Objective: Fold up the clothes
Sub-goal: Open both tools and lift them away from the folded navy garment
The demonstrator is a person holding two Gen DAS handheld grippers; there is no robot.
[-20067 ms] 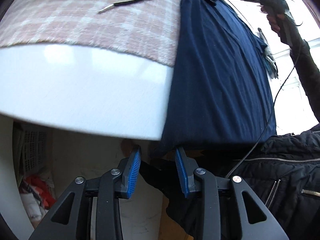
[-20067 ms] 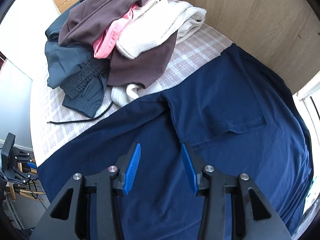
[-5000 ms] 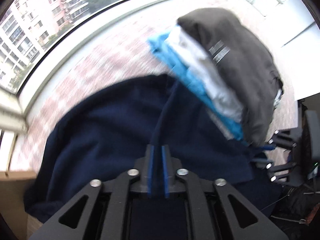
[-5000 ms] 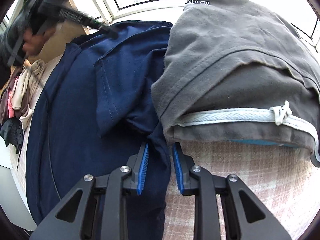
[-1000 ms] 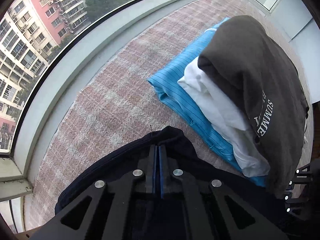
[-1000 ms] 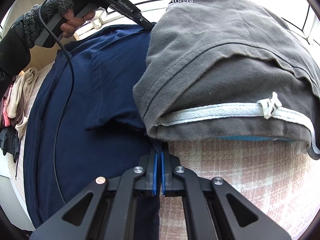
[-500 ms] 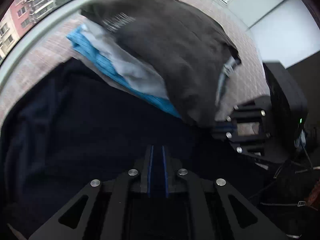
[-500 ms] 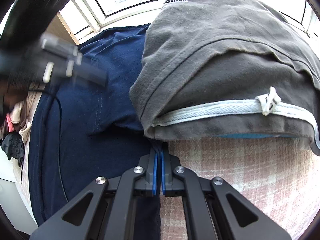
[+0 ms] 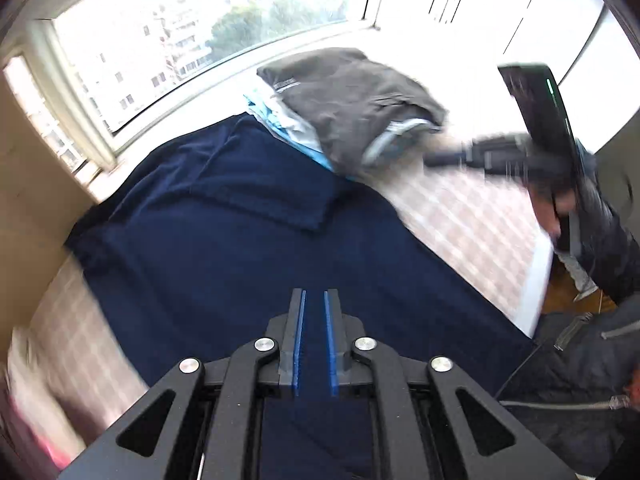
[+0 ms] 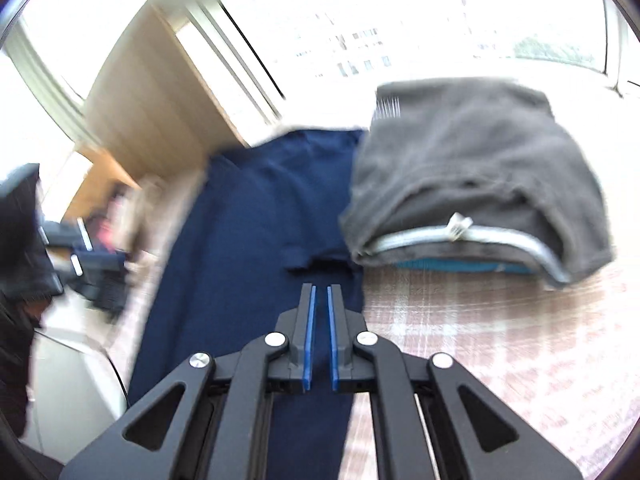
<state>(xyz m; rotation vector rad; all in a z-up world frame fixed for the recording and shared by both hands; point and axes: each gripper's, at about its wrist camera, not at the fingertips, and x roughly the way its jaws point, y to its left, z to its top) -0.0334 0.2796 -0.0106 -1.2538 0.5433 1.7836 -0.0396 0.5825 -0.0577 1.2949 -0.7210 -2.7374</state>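
Navy garment (image 9: 224, 248) spread flat, both claws slightly parted above

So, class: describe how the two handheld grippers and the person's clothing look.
Both the left gripper and right gripper are black, angular linkages with silver pivot bolts and blue ribbed finger pads. The person wears a black quilted jacket with silver zips; a thin black cable trails beside it.
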